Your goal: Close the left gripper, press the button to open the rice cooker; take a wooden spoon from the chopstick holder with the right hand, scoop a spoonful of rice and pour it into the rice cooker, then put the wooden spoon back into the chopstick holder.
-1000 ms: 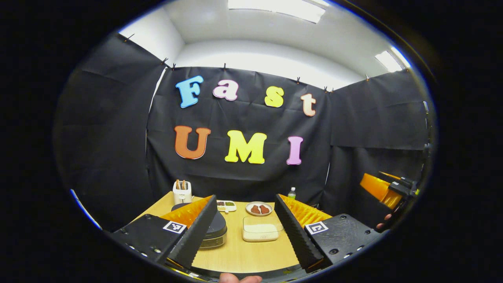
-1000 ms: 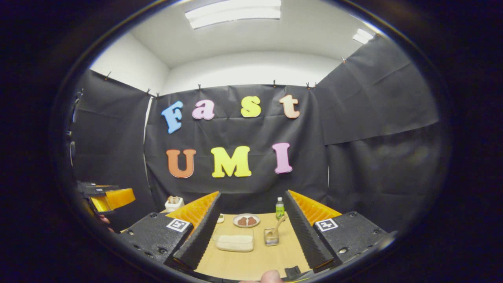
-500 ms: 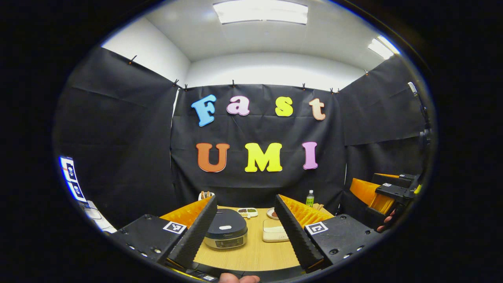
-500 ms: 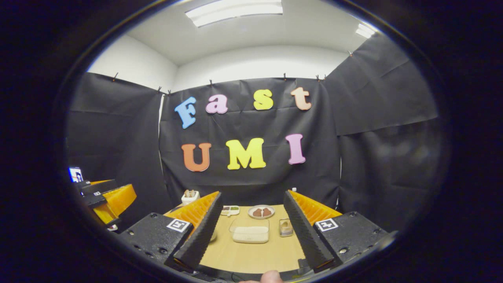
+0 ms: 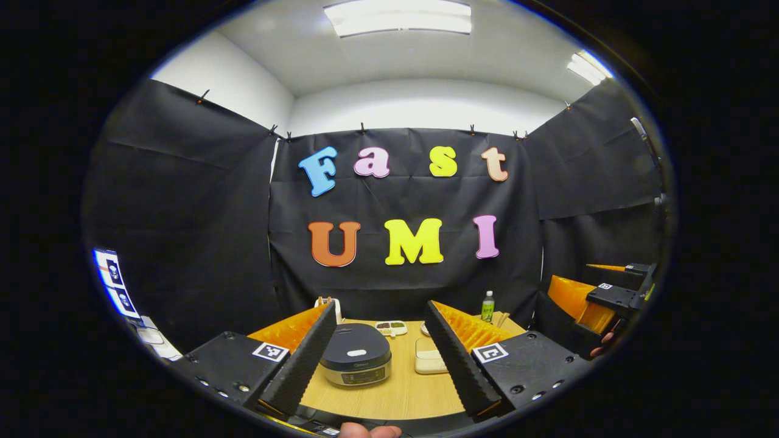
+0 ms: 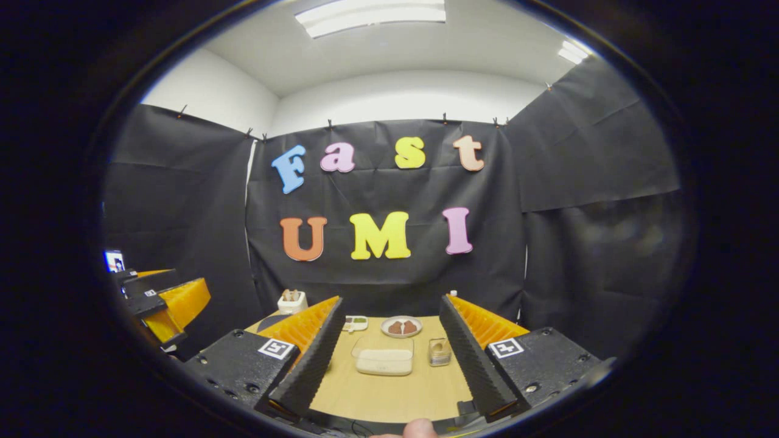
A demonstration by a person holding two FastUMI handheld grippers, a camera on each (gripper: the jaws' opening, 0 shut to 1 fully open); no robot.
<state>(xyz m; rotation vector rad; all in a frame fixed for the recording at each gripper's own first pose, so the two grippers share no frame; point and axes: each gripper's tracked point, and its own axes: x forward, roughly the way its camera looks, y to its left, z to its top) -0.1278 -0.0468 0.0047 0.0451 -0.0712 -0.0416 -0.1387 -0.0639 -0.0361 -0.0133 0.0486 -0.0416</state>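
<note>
Dark-lidded rice cooker (image 5: 355, 362) sat on the wooden table (image 5: 395, 398) between the released jaws of the left gripper (image 5: 380, 356), nearer the left finger, lid down and untouched. Clear rice container (image 5: 429, 359) stood just inside the right finger. Judged best: clench the jaws fully first, then bring the joined tips down squarely on the lid's button.

Right gripper view: right gripper (image 6: 392, 359) likewise spread and empty, rice container (image 6: 383, 361) centred between the jaws, chopstick holder (image 6: 439, 351) close inside the right finger; spoon too small to make out.
</note>
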